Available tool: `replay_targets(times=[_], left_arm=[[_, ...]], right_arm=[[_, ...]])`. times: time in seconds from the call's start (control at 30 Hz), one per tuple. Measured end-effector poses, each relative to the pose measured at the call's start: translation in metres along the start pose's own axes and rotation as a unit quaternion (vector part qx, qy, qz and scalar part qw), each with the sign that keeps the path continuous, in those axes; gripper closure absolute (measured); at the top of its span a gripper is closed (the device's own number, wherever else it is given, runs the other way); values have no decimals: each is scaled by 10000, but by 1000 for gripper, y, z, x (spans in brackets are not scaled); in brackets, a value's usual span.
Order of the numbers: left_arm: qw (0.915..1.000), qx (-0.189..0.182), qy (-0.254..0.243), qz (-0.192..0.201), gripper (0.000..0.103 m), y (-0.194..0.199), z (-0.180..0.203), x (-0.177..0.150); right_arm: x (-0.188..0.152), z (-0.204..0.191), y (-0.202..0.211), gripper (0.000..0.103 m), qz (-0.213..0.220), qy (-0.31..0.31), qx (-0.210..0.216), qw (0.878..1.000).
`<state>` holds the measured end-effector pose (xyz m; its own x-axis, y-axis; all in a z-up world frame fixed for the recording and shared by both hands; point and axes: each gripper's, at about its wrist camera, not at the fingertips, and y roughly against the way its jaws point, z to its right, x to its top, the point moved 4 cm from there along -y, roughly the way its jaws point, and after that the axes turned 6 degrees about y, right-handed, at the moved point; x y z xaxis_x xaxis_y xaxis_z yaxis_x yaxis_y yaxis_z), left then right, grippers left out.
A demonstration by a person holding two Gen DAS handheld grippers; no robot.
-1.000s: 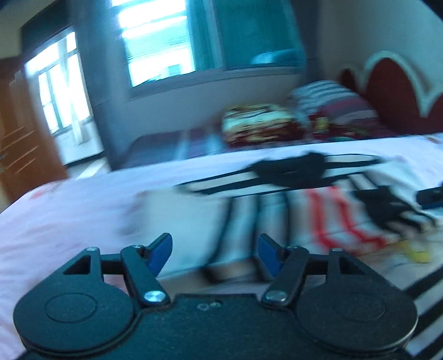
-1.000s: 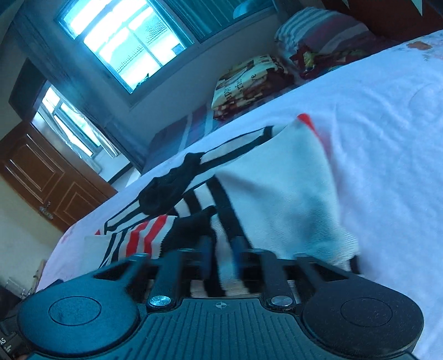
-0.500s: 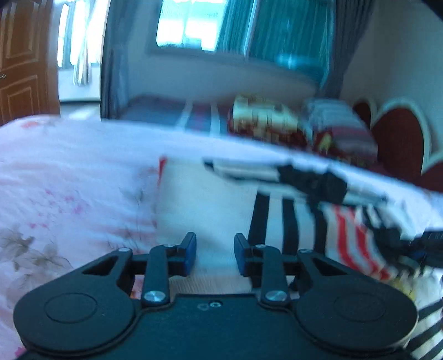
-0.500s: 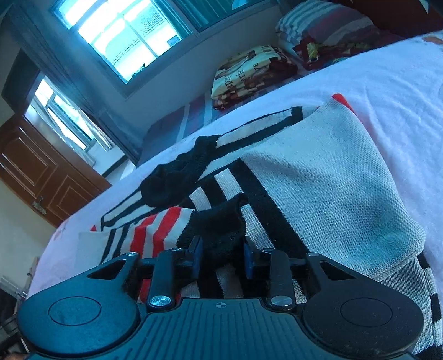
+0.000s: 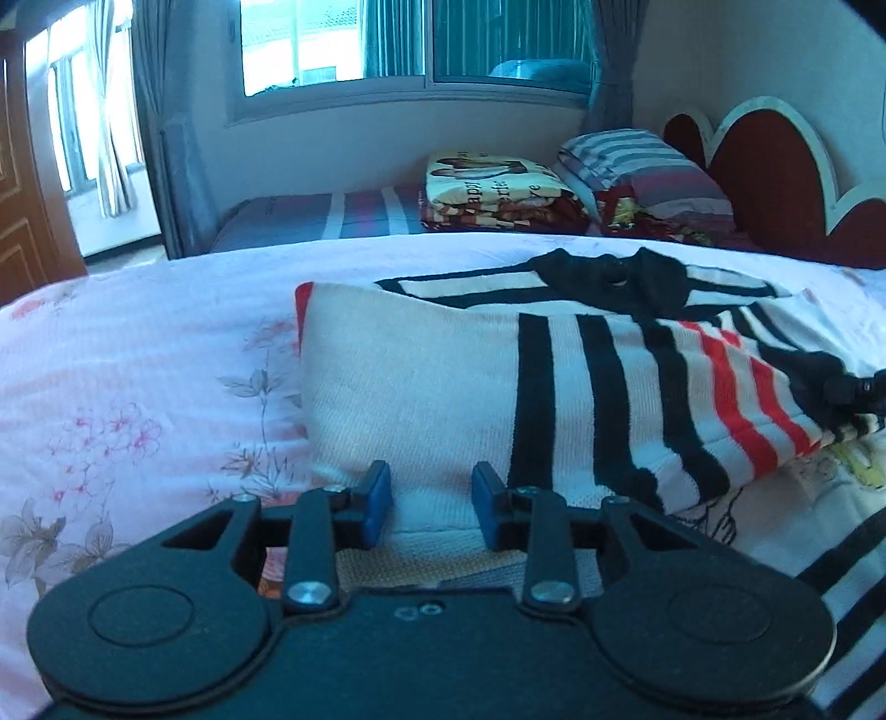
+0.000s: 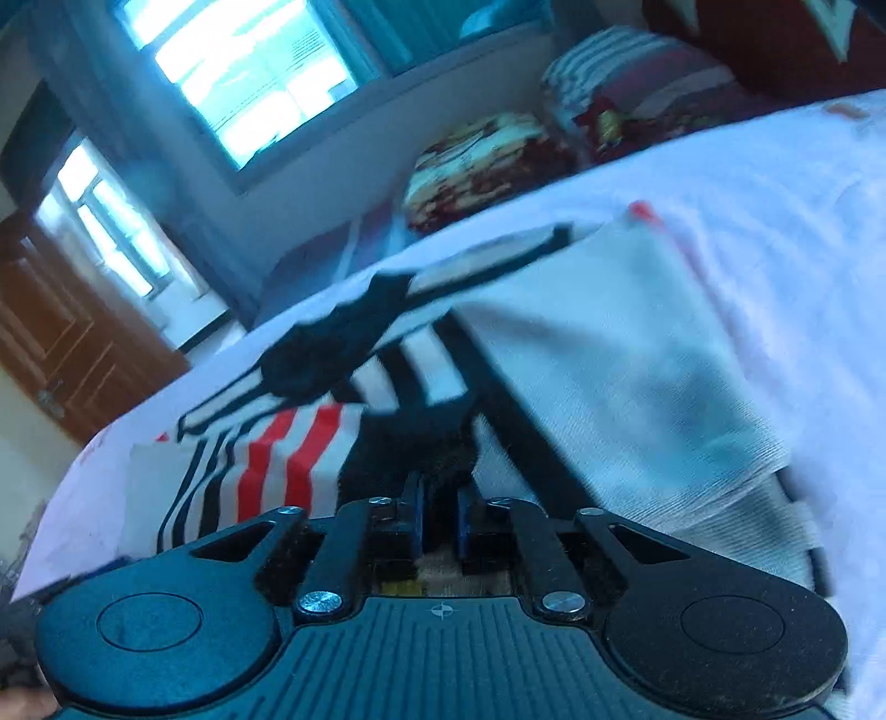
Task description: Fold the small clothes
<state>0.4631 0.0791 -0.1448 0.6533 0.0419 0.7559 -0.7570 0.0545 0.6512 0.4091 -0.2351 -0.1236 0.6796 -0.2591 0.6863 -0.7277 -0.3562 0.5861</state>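
Striped sweater (image 5: pixel 443 387) between parted left tongs (image 5: pixel 431 509), right tongs (image 6: pixel 440 523) pinching black cuff (image 6: pixel 412 448)

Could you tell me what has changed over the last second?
The left gripper swung in to the sweater's white end, its jaws narrowing around the hem, though a gap remains. The right gripper stayed shut on the black cuff. The sweater stays on the bed.

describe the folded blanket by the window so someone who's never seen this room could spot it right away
Start at the big window on the far wall and drop to the second bed under it, with its striped cover. The folded blanket sits at that bed's right end, beside the striped pillow. It alone carries a cream panel with printed pictures and lettering over dark red folds.
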Motion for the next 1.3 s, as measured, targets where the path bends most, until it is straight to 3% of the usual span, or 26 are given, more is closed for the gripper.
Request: replay_targets(times=[0.03, 0.07, 0.1, 0.17, 0.2, 0.27, 0.33, 0.43, 0.47, 0.57, 0.6, 0.63, 0.7, 0.83, 0.9, 1.1, 1.13, 1.23, 1.27, 1.3], left_arm=[[9999, -67, 115, 45, 64, 4, -4, 5], [9997, -116, 179, 151, 57, 8, -7, 11], [9995, -105, 162, 254, 52, 8, -9, 19], [9993, -62, 42, 361, 52, 0, -10, 37], [9993, -84, 61, 349, 52, -8, -11, 46], [9992, -175, 114, 328, 52, -27, -14, 60], [9996, -118, 122, 205, 54, -51, -18, 70], [9994, -130, 300, -125, 49, -90, -34, 78], [9988, -239, 401, -114, 45, -97, -41, 79], [9981, -322, 504, -147, 47, -96, -50, 83], [9990, -147, 427, -72, 53, -86, -49, 85], [9992, -70, 357, 134, 51, -71, -45, 86], [9968, -426, 528, 424, 45, -48, -30, 85], [9978, -588, -210, 207, 44, -55, 32, 60], [9984, -473, -295, -19, 44, -67, 37, 43], [9983, -47, -545, 190, 41, -48, 0, 22], [9988, -118, -432, 185, 41, -47, -7, 21], [9994, -95, -316, 120, 43, -46, -7, 28], [9993, -34, -322, 166, 46, -40, -3, 32], [9989, -95, -336, 307, 43, -29, 3, 36]], right_arm=[[4, -1, 10, 70, 258, 104, -283, 9992], [9, -4, 17, 70, 459, 248, -281, 9982], [13, -8, 18, 70, 515, 322, -163, 9980], [21, -21, 7, 71, 476, 441, 155, 9978], [24, -31, -2, 73, 405, 573, 300, 9971], [25, -58, -26, 98, 180, 974, 625, 9931], [23, -83, -53, 99, -66, 1355, 816, 9874], [19, -98, -96, 99, -452, 1506, 707, 9850], [20, -99, -103, 103, -402, 1554, 639, 9850], [21, -98, -105, 103, -334, 1585, 484, 9856], [22, -99, -98, 103, -268, 1587, 471, 9858], [23, -102, -87, 103, -86, 1640, 549, 9849], [21, -115, -80, 103, -5, 1750, 731, 9819], [-1, -139, -98, 103, -406, 2035, 881, 9743], [-9, -135, -101, 103, -375, 2152, 806, 9725], [-9, -77, -67, 103, -176, 1991, 140, 9797], [-9, -68, -62, 103, -157, 1923, 108, 9811], [-6, -61, -55, 103, -172, 1747, 177, 9843], [-2, -63, -49, 103, -77, 1720, 100, 9850], [2, -68, -40, 103, 68, 1781, 79, 9840]])
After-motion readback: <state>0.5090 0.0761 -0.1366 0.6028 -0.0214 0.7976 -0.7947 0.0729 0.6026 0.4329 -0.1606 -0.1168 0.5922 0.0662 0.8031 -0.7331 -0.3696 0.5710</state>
